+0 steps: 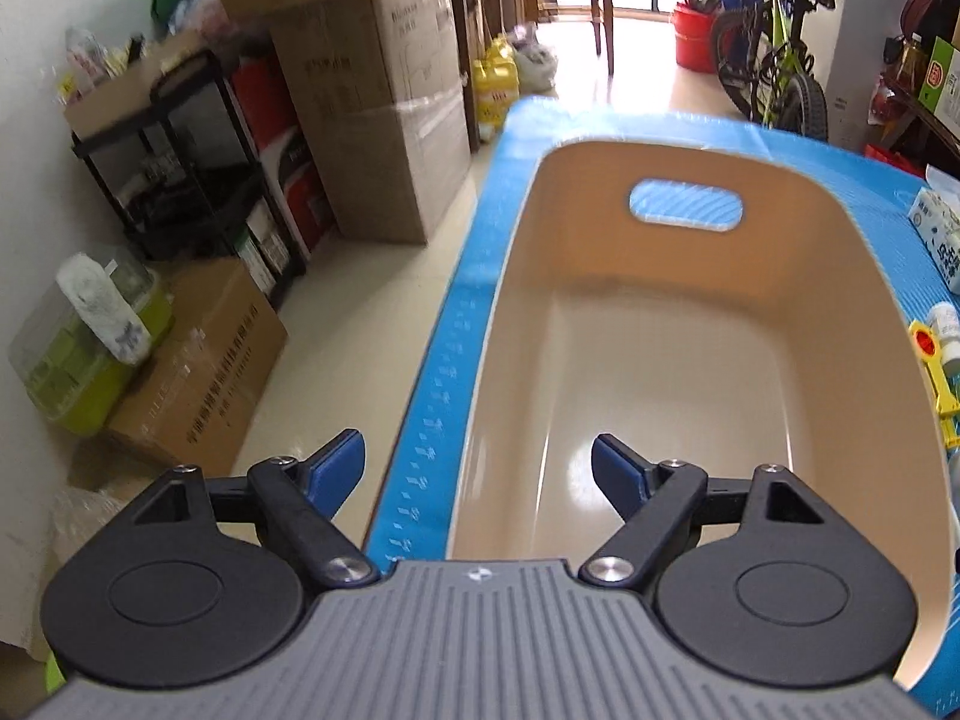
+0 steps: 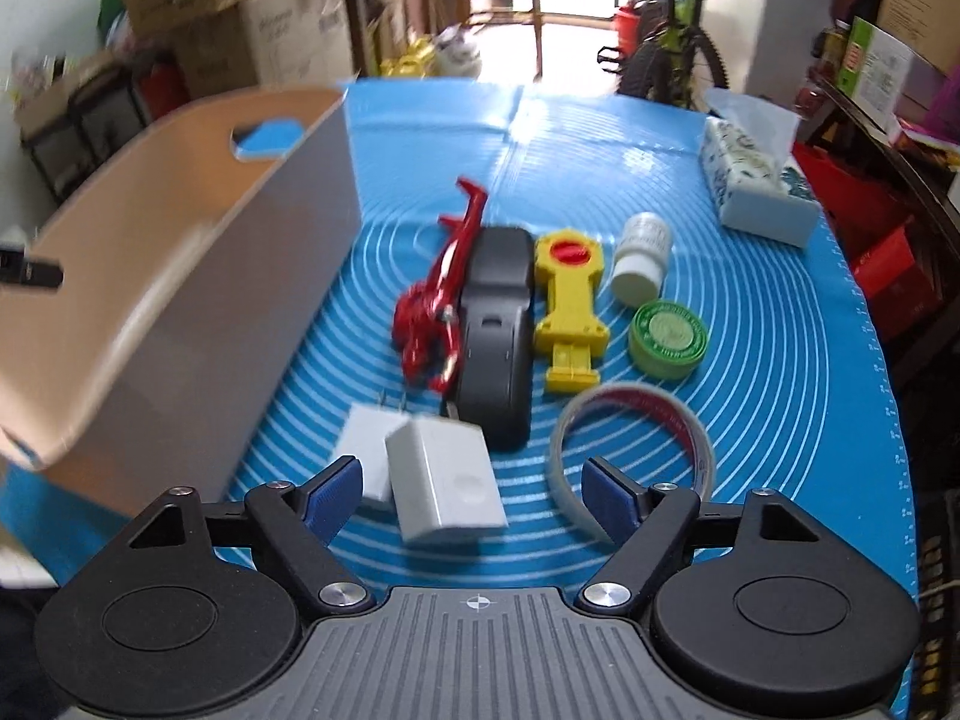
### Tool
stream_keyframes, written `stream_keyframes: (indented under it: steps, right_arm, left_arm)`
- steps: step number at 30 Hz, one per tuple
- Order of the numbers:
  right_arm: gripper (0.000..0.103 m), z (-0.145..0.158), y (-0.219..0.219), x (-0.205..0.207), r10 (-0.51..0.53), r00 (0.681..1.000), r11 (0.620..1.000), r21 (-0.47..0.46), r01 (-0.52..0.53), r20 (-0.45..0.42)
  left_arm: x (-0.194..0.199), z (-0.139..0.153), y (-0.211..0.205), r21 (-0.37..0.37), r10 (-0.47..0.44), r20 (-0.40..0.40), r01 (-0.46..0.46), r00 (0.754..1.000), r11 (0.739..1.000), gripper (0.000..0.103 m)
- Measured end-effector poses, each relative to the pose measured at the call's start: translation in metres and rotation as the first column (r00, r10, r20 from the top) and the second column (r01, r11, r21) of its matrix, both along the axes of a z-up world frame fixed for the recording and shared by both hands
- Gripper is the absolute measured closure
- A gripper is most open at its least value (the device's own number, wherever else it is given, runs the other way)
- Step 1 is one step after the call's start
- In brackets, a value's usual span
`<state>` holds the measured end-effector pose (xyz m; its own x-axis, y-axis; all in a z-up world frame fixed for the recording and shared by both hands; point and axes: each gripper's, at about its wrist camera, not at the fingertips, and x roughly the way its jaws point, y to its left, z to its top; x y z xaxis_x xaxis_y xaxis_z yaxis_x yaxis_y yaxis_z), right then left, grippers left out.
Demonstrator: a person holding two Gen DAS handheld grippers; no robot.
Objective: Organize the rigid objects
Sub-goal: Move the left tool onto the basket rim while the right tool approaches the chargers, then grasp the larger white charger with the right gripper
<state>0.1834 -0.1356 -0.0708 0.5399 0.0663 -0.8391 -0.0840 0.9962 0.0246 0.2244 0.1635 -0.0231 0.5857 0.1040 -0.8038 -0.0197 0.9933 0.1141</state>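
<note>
Both tools empty. Right tool (image 2: pixel 474 489) spread wide over the white charger (image 2: pixel 444 483) on the worktop; I centre, drop, close squarely. Left tool (image 1: pixel 478 477) gapes above the empty bin (image 1: pixel 672 360).

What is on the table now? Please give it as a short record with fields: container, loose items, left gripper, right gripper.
container: beige bin, nothing seen inside, on the blue mat
loose items: two white chargers, black device, red tool, yellow tool, white bottle, green tin, tape roll, tissue pack
left gripper: open, nothing between the jaws, over the bin's near left rim
right gripper: open, the nearer charger lies between the fingers, pads apart from it
</note>
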Motion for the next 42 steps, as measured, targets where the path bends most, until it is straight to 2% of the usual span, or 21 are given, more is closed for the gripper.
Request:
stream_keyframes:
  steps: [1, 4, 6, 9, 11, 17, 20, 24, 25, 27, 28, 30, 35, 42]
  right_arm:
    - [0.021, -0.003, 0.002, 0.001, 0.009, 1.000, 1.000, -0.007, -0.009, -0.009]
    - [0.022, -0.010, 0.008, 0.005, 0.031, 0.999, 0.999, -0.035, -0.032, -0.030]
    - [0.023, -0.016, 0.014, 0.007, 0.042, 0.998, 0.996, -0.079, -0.045, -0.039]
    - [0.027, -0.022, 0.020, 0.012, 0.052, 0.998, 0.989, -0.136, -0.057, -0.041]
    - [0.028, -0.024, 0.021, 0.016, 0.054, 0.998, 0.989, -0.136, -0.059, -0.042]
    - [0.035, -0.027, 0.027, 0.022, 0.086, 0.996, 0.984, -0.156, -0.090, -0.030]
    - [0.040, -0.027, 0.031, 0.022, 0.094, 0.996, 0.978, -0.186, -0.094, -0.008]
    - [0.052, -0.025, 0.031, 0.023, 0.082, 0.997, 0.976, -0.205, -0.077, 0.012]
    - [0.057, -0.026, 0.029, 0.026, 0.072, 0.997, 0.977, -0.203, -0.069, 0.005]
    - [0.059, -0.028, 0.026, 0.030, 0.059, 0.998, 0.981, -0.185, -0.059, -0.008]
    - [0.061, -0.029, 0.025, 0.032, 0.058, 0.998, 0.983, -0.174, -0.058, -0.009]
    - [0.067, -0.031, 0.025, 0.034, 0.060, 0.998, 0.985, -0.164, -0.060, -0.007]
    - [0.067, -0.034, 0.026, 0.035, 0.068, 0.998, 0.984, -0.166, -0.067, -0.002]
    - [0.067, -0.027, 0.021, 0.033, 0.029, 1.000, 0.992, -0.122, -0.028, 0.000]
  left_arm:
    - [0.001, -0.003, 0.001, 0.001, -0.005, -0.014, 0.005, 1.000, 1.000, 0.021]
    - [0.005, -0.008, 0.001, 0.003, -0.021, -0.041, 0.021, 0.999, 1.000, 0.032]
    - [0.007, -0.010, 0.000, -0.015, -0.042, -0.060, 0.041, 0.997, 0.999, 0.032]
    - [0.009, -0.014, -0.002, -0.009, -0.054, -0.077, 0.054, 0.996, 0.999, 0.046]
    - [0.010, -0.016, -0.001, 0.001, -0.056, -0.085, 0.056, 0.995, 0.998, 0.056]
    - [0.012, -0.012, 0.003, -0.030, -0.041, -0.079, 0.039, 0.996, 0.999, 0.080]
    - [0.014, -0.017, 0.005, -0.021, -0.029, -0.097, 0.027, 0.995, 0.999, 0.081]
    - [0.016, -0.019, 0.006, -0.012, -0.019, -0.108, 0.018, 0.994, 1.000, 0.082]
    - [0.016, -0.018, 0.006, -0.015, -0.020, -0.106, 0.018, 0.994, 1.000, 0.083]
    - [0.015, -0.018, 0.005, -0.019, -0.022, -0.102, 0.020, 0.995, 1.000, 0.086]
    - [0.015, -0.018, 0.005, -0.030, -0.028, -0.104, 0.025, 0.994, 0.999, 0.091]
    - [0.016, -0.018, 0.006, -0.036, -0.026, -0.106, 0.022, 0.994, 0.999, 0.091]
    - [0.016, -0.018, 0.007, -0.050, -0.019, -0.109, 0.013, 0.994, 0.999, 0.092]
    - [0.017, -0.018, 0.009, -0.058, -0.011, -0.110, 0.004, 0.994, 0.998, 0.092]
